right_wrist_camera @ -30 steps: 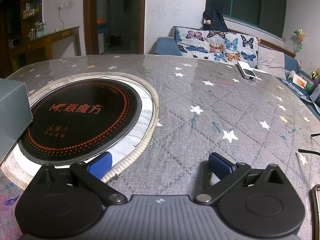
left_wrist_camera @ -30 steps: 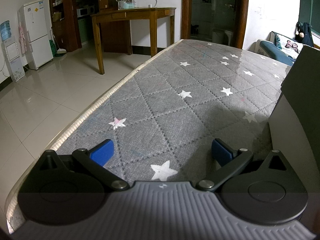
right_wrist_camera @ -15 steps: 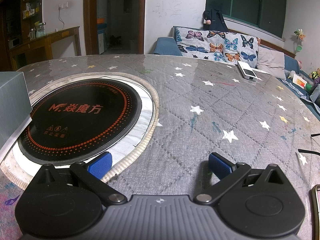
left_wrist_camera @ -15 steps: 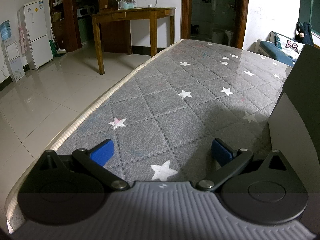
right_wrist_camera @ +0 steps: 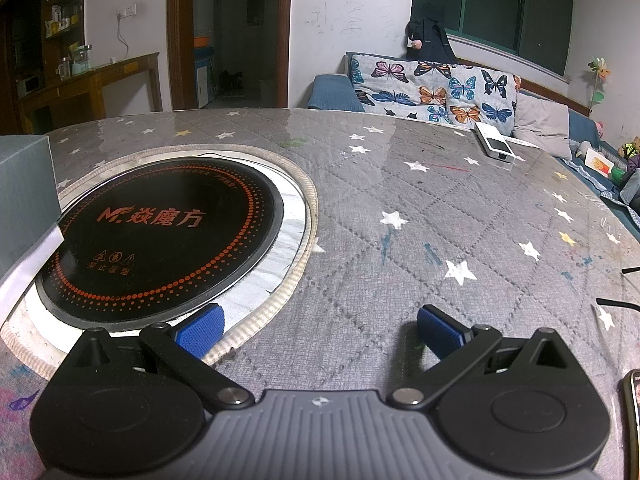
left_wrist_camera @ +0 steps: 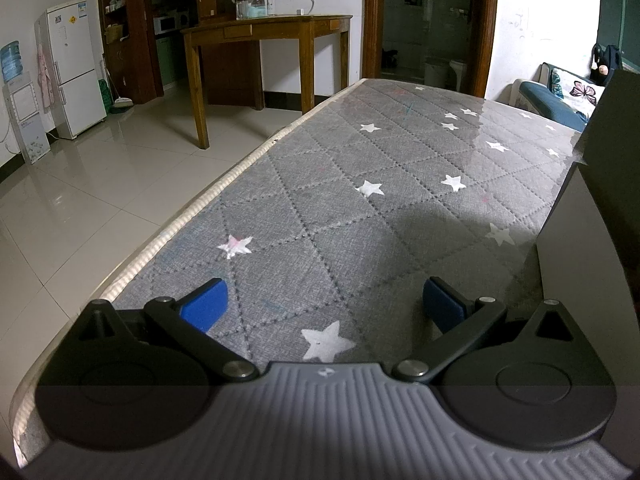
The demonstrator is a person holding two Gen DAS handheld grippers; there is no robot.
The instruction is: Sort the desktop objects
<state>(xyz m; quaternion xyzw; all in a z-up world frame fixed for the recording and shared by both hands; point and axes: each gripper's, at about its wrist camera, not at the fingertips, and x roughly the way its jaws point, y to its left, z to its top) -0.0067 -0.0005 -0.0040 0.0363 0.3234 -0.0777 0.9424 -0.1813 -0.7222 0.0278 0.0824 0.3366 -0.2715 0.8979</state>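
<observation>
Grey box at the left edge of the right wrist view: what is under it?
The grey box stands on the star-patterned tablecloth, and its flap overlaps the silver rim of the round induction cooktop. Anything beneath its base is covered.

This is a lived-in home, an open living and dining room. The left view shows a white fridge [left_wrist_camera: 76,68], a water dispenser [left_wrist_camera: 22,108], a wooden side table [left_wrist_camera: 264,40] carrying jars, shelves with a microwave [left_wrist_camera: 170,24], and a tiled floor [left_wrist_camera: 100,184]. The right view shows a sofa [right_wrist_camera: 436,88] under a butterfly-print cover, soft toys at the far right, and a dining table [right_wrist_camera: 400,208] in a starred quilted cloth with a round built-in induction hob [right_wrist_camera: 160,236].
</observation>
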